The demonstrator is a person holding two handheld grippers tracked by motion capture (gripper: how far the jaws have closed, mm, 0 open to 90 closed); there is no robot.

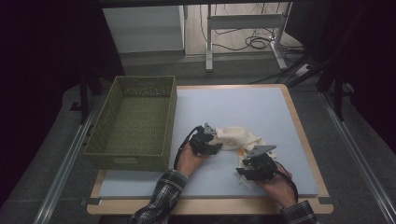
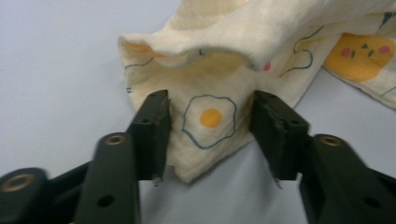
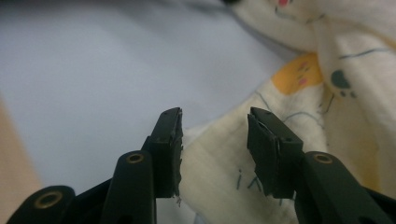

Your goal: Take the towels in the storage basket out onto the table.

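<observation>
Both grippers spread over the printed cloth, nothing pinched

Cream cloth lies crumpled on the pale blue mat, right of the green basket. Left gripper jaws apart, a cloth corner with a fried-egg print between them, pads not pressing. Right gripper likewise spread over the cloth's near edge

**Cream cloth, crumpled**

A cream cloth printed with fried eggs and small orange faces is seen bunched and partly folded, lying flat on the pale blue mat, right of the green basket.
</observation>
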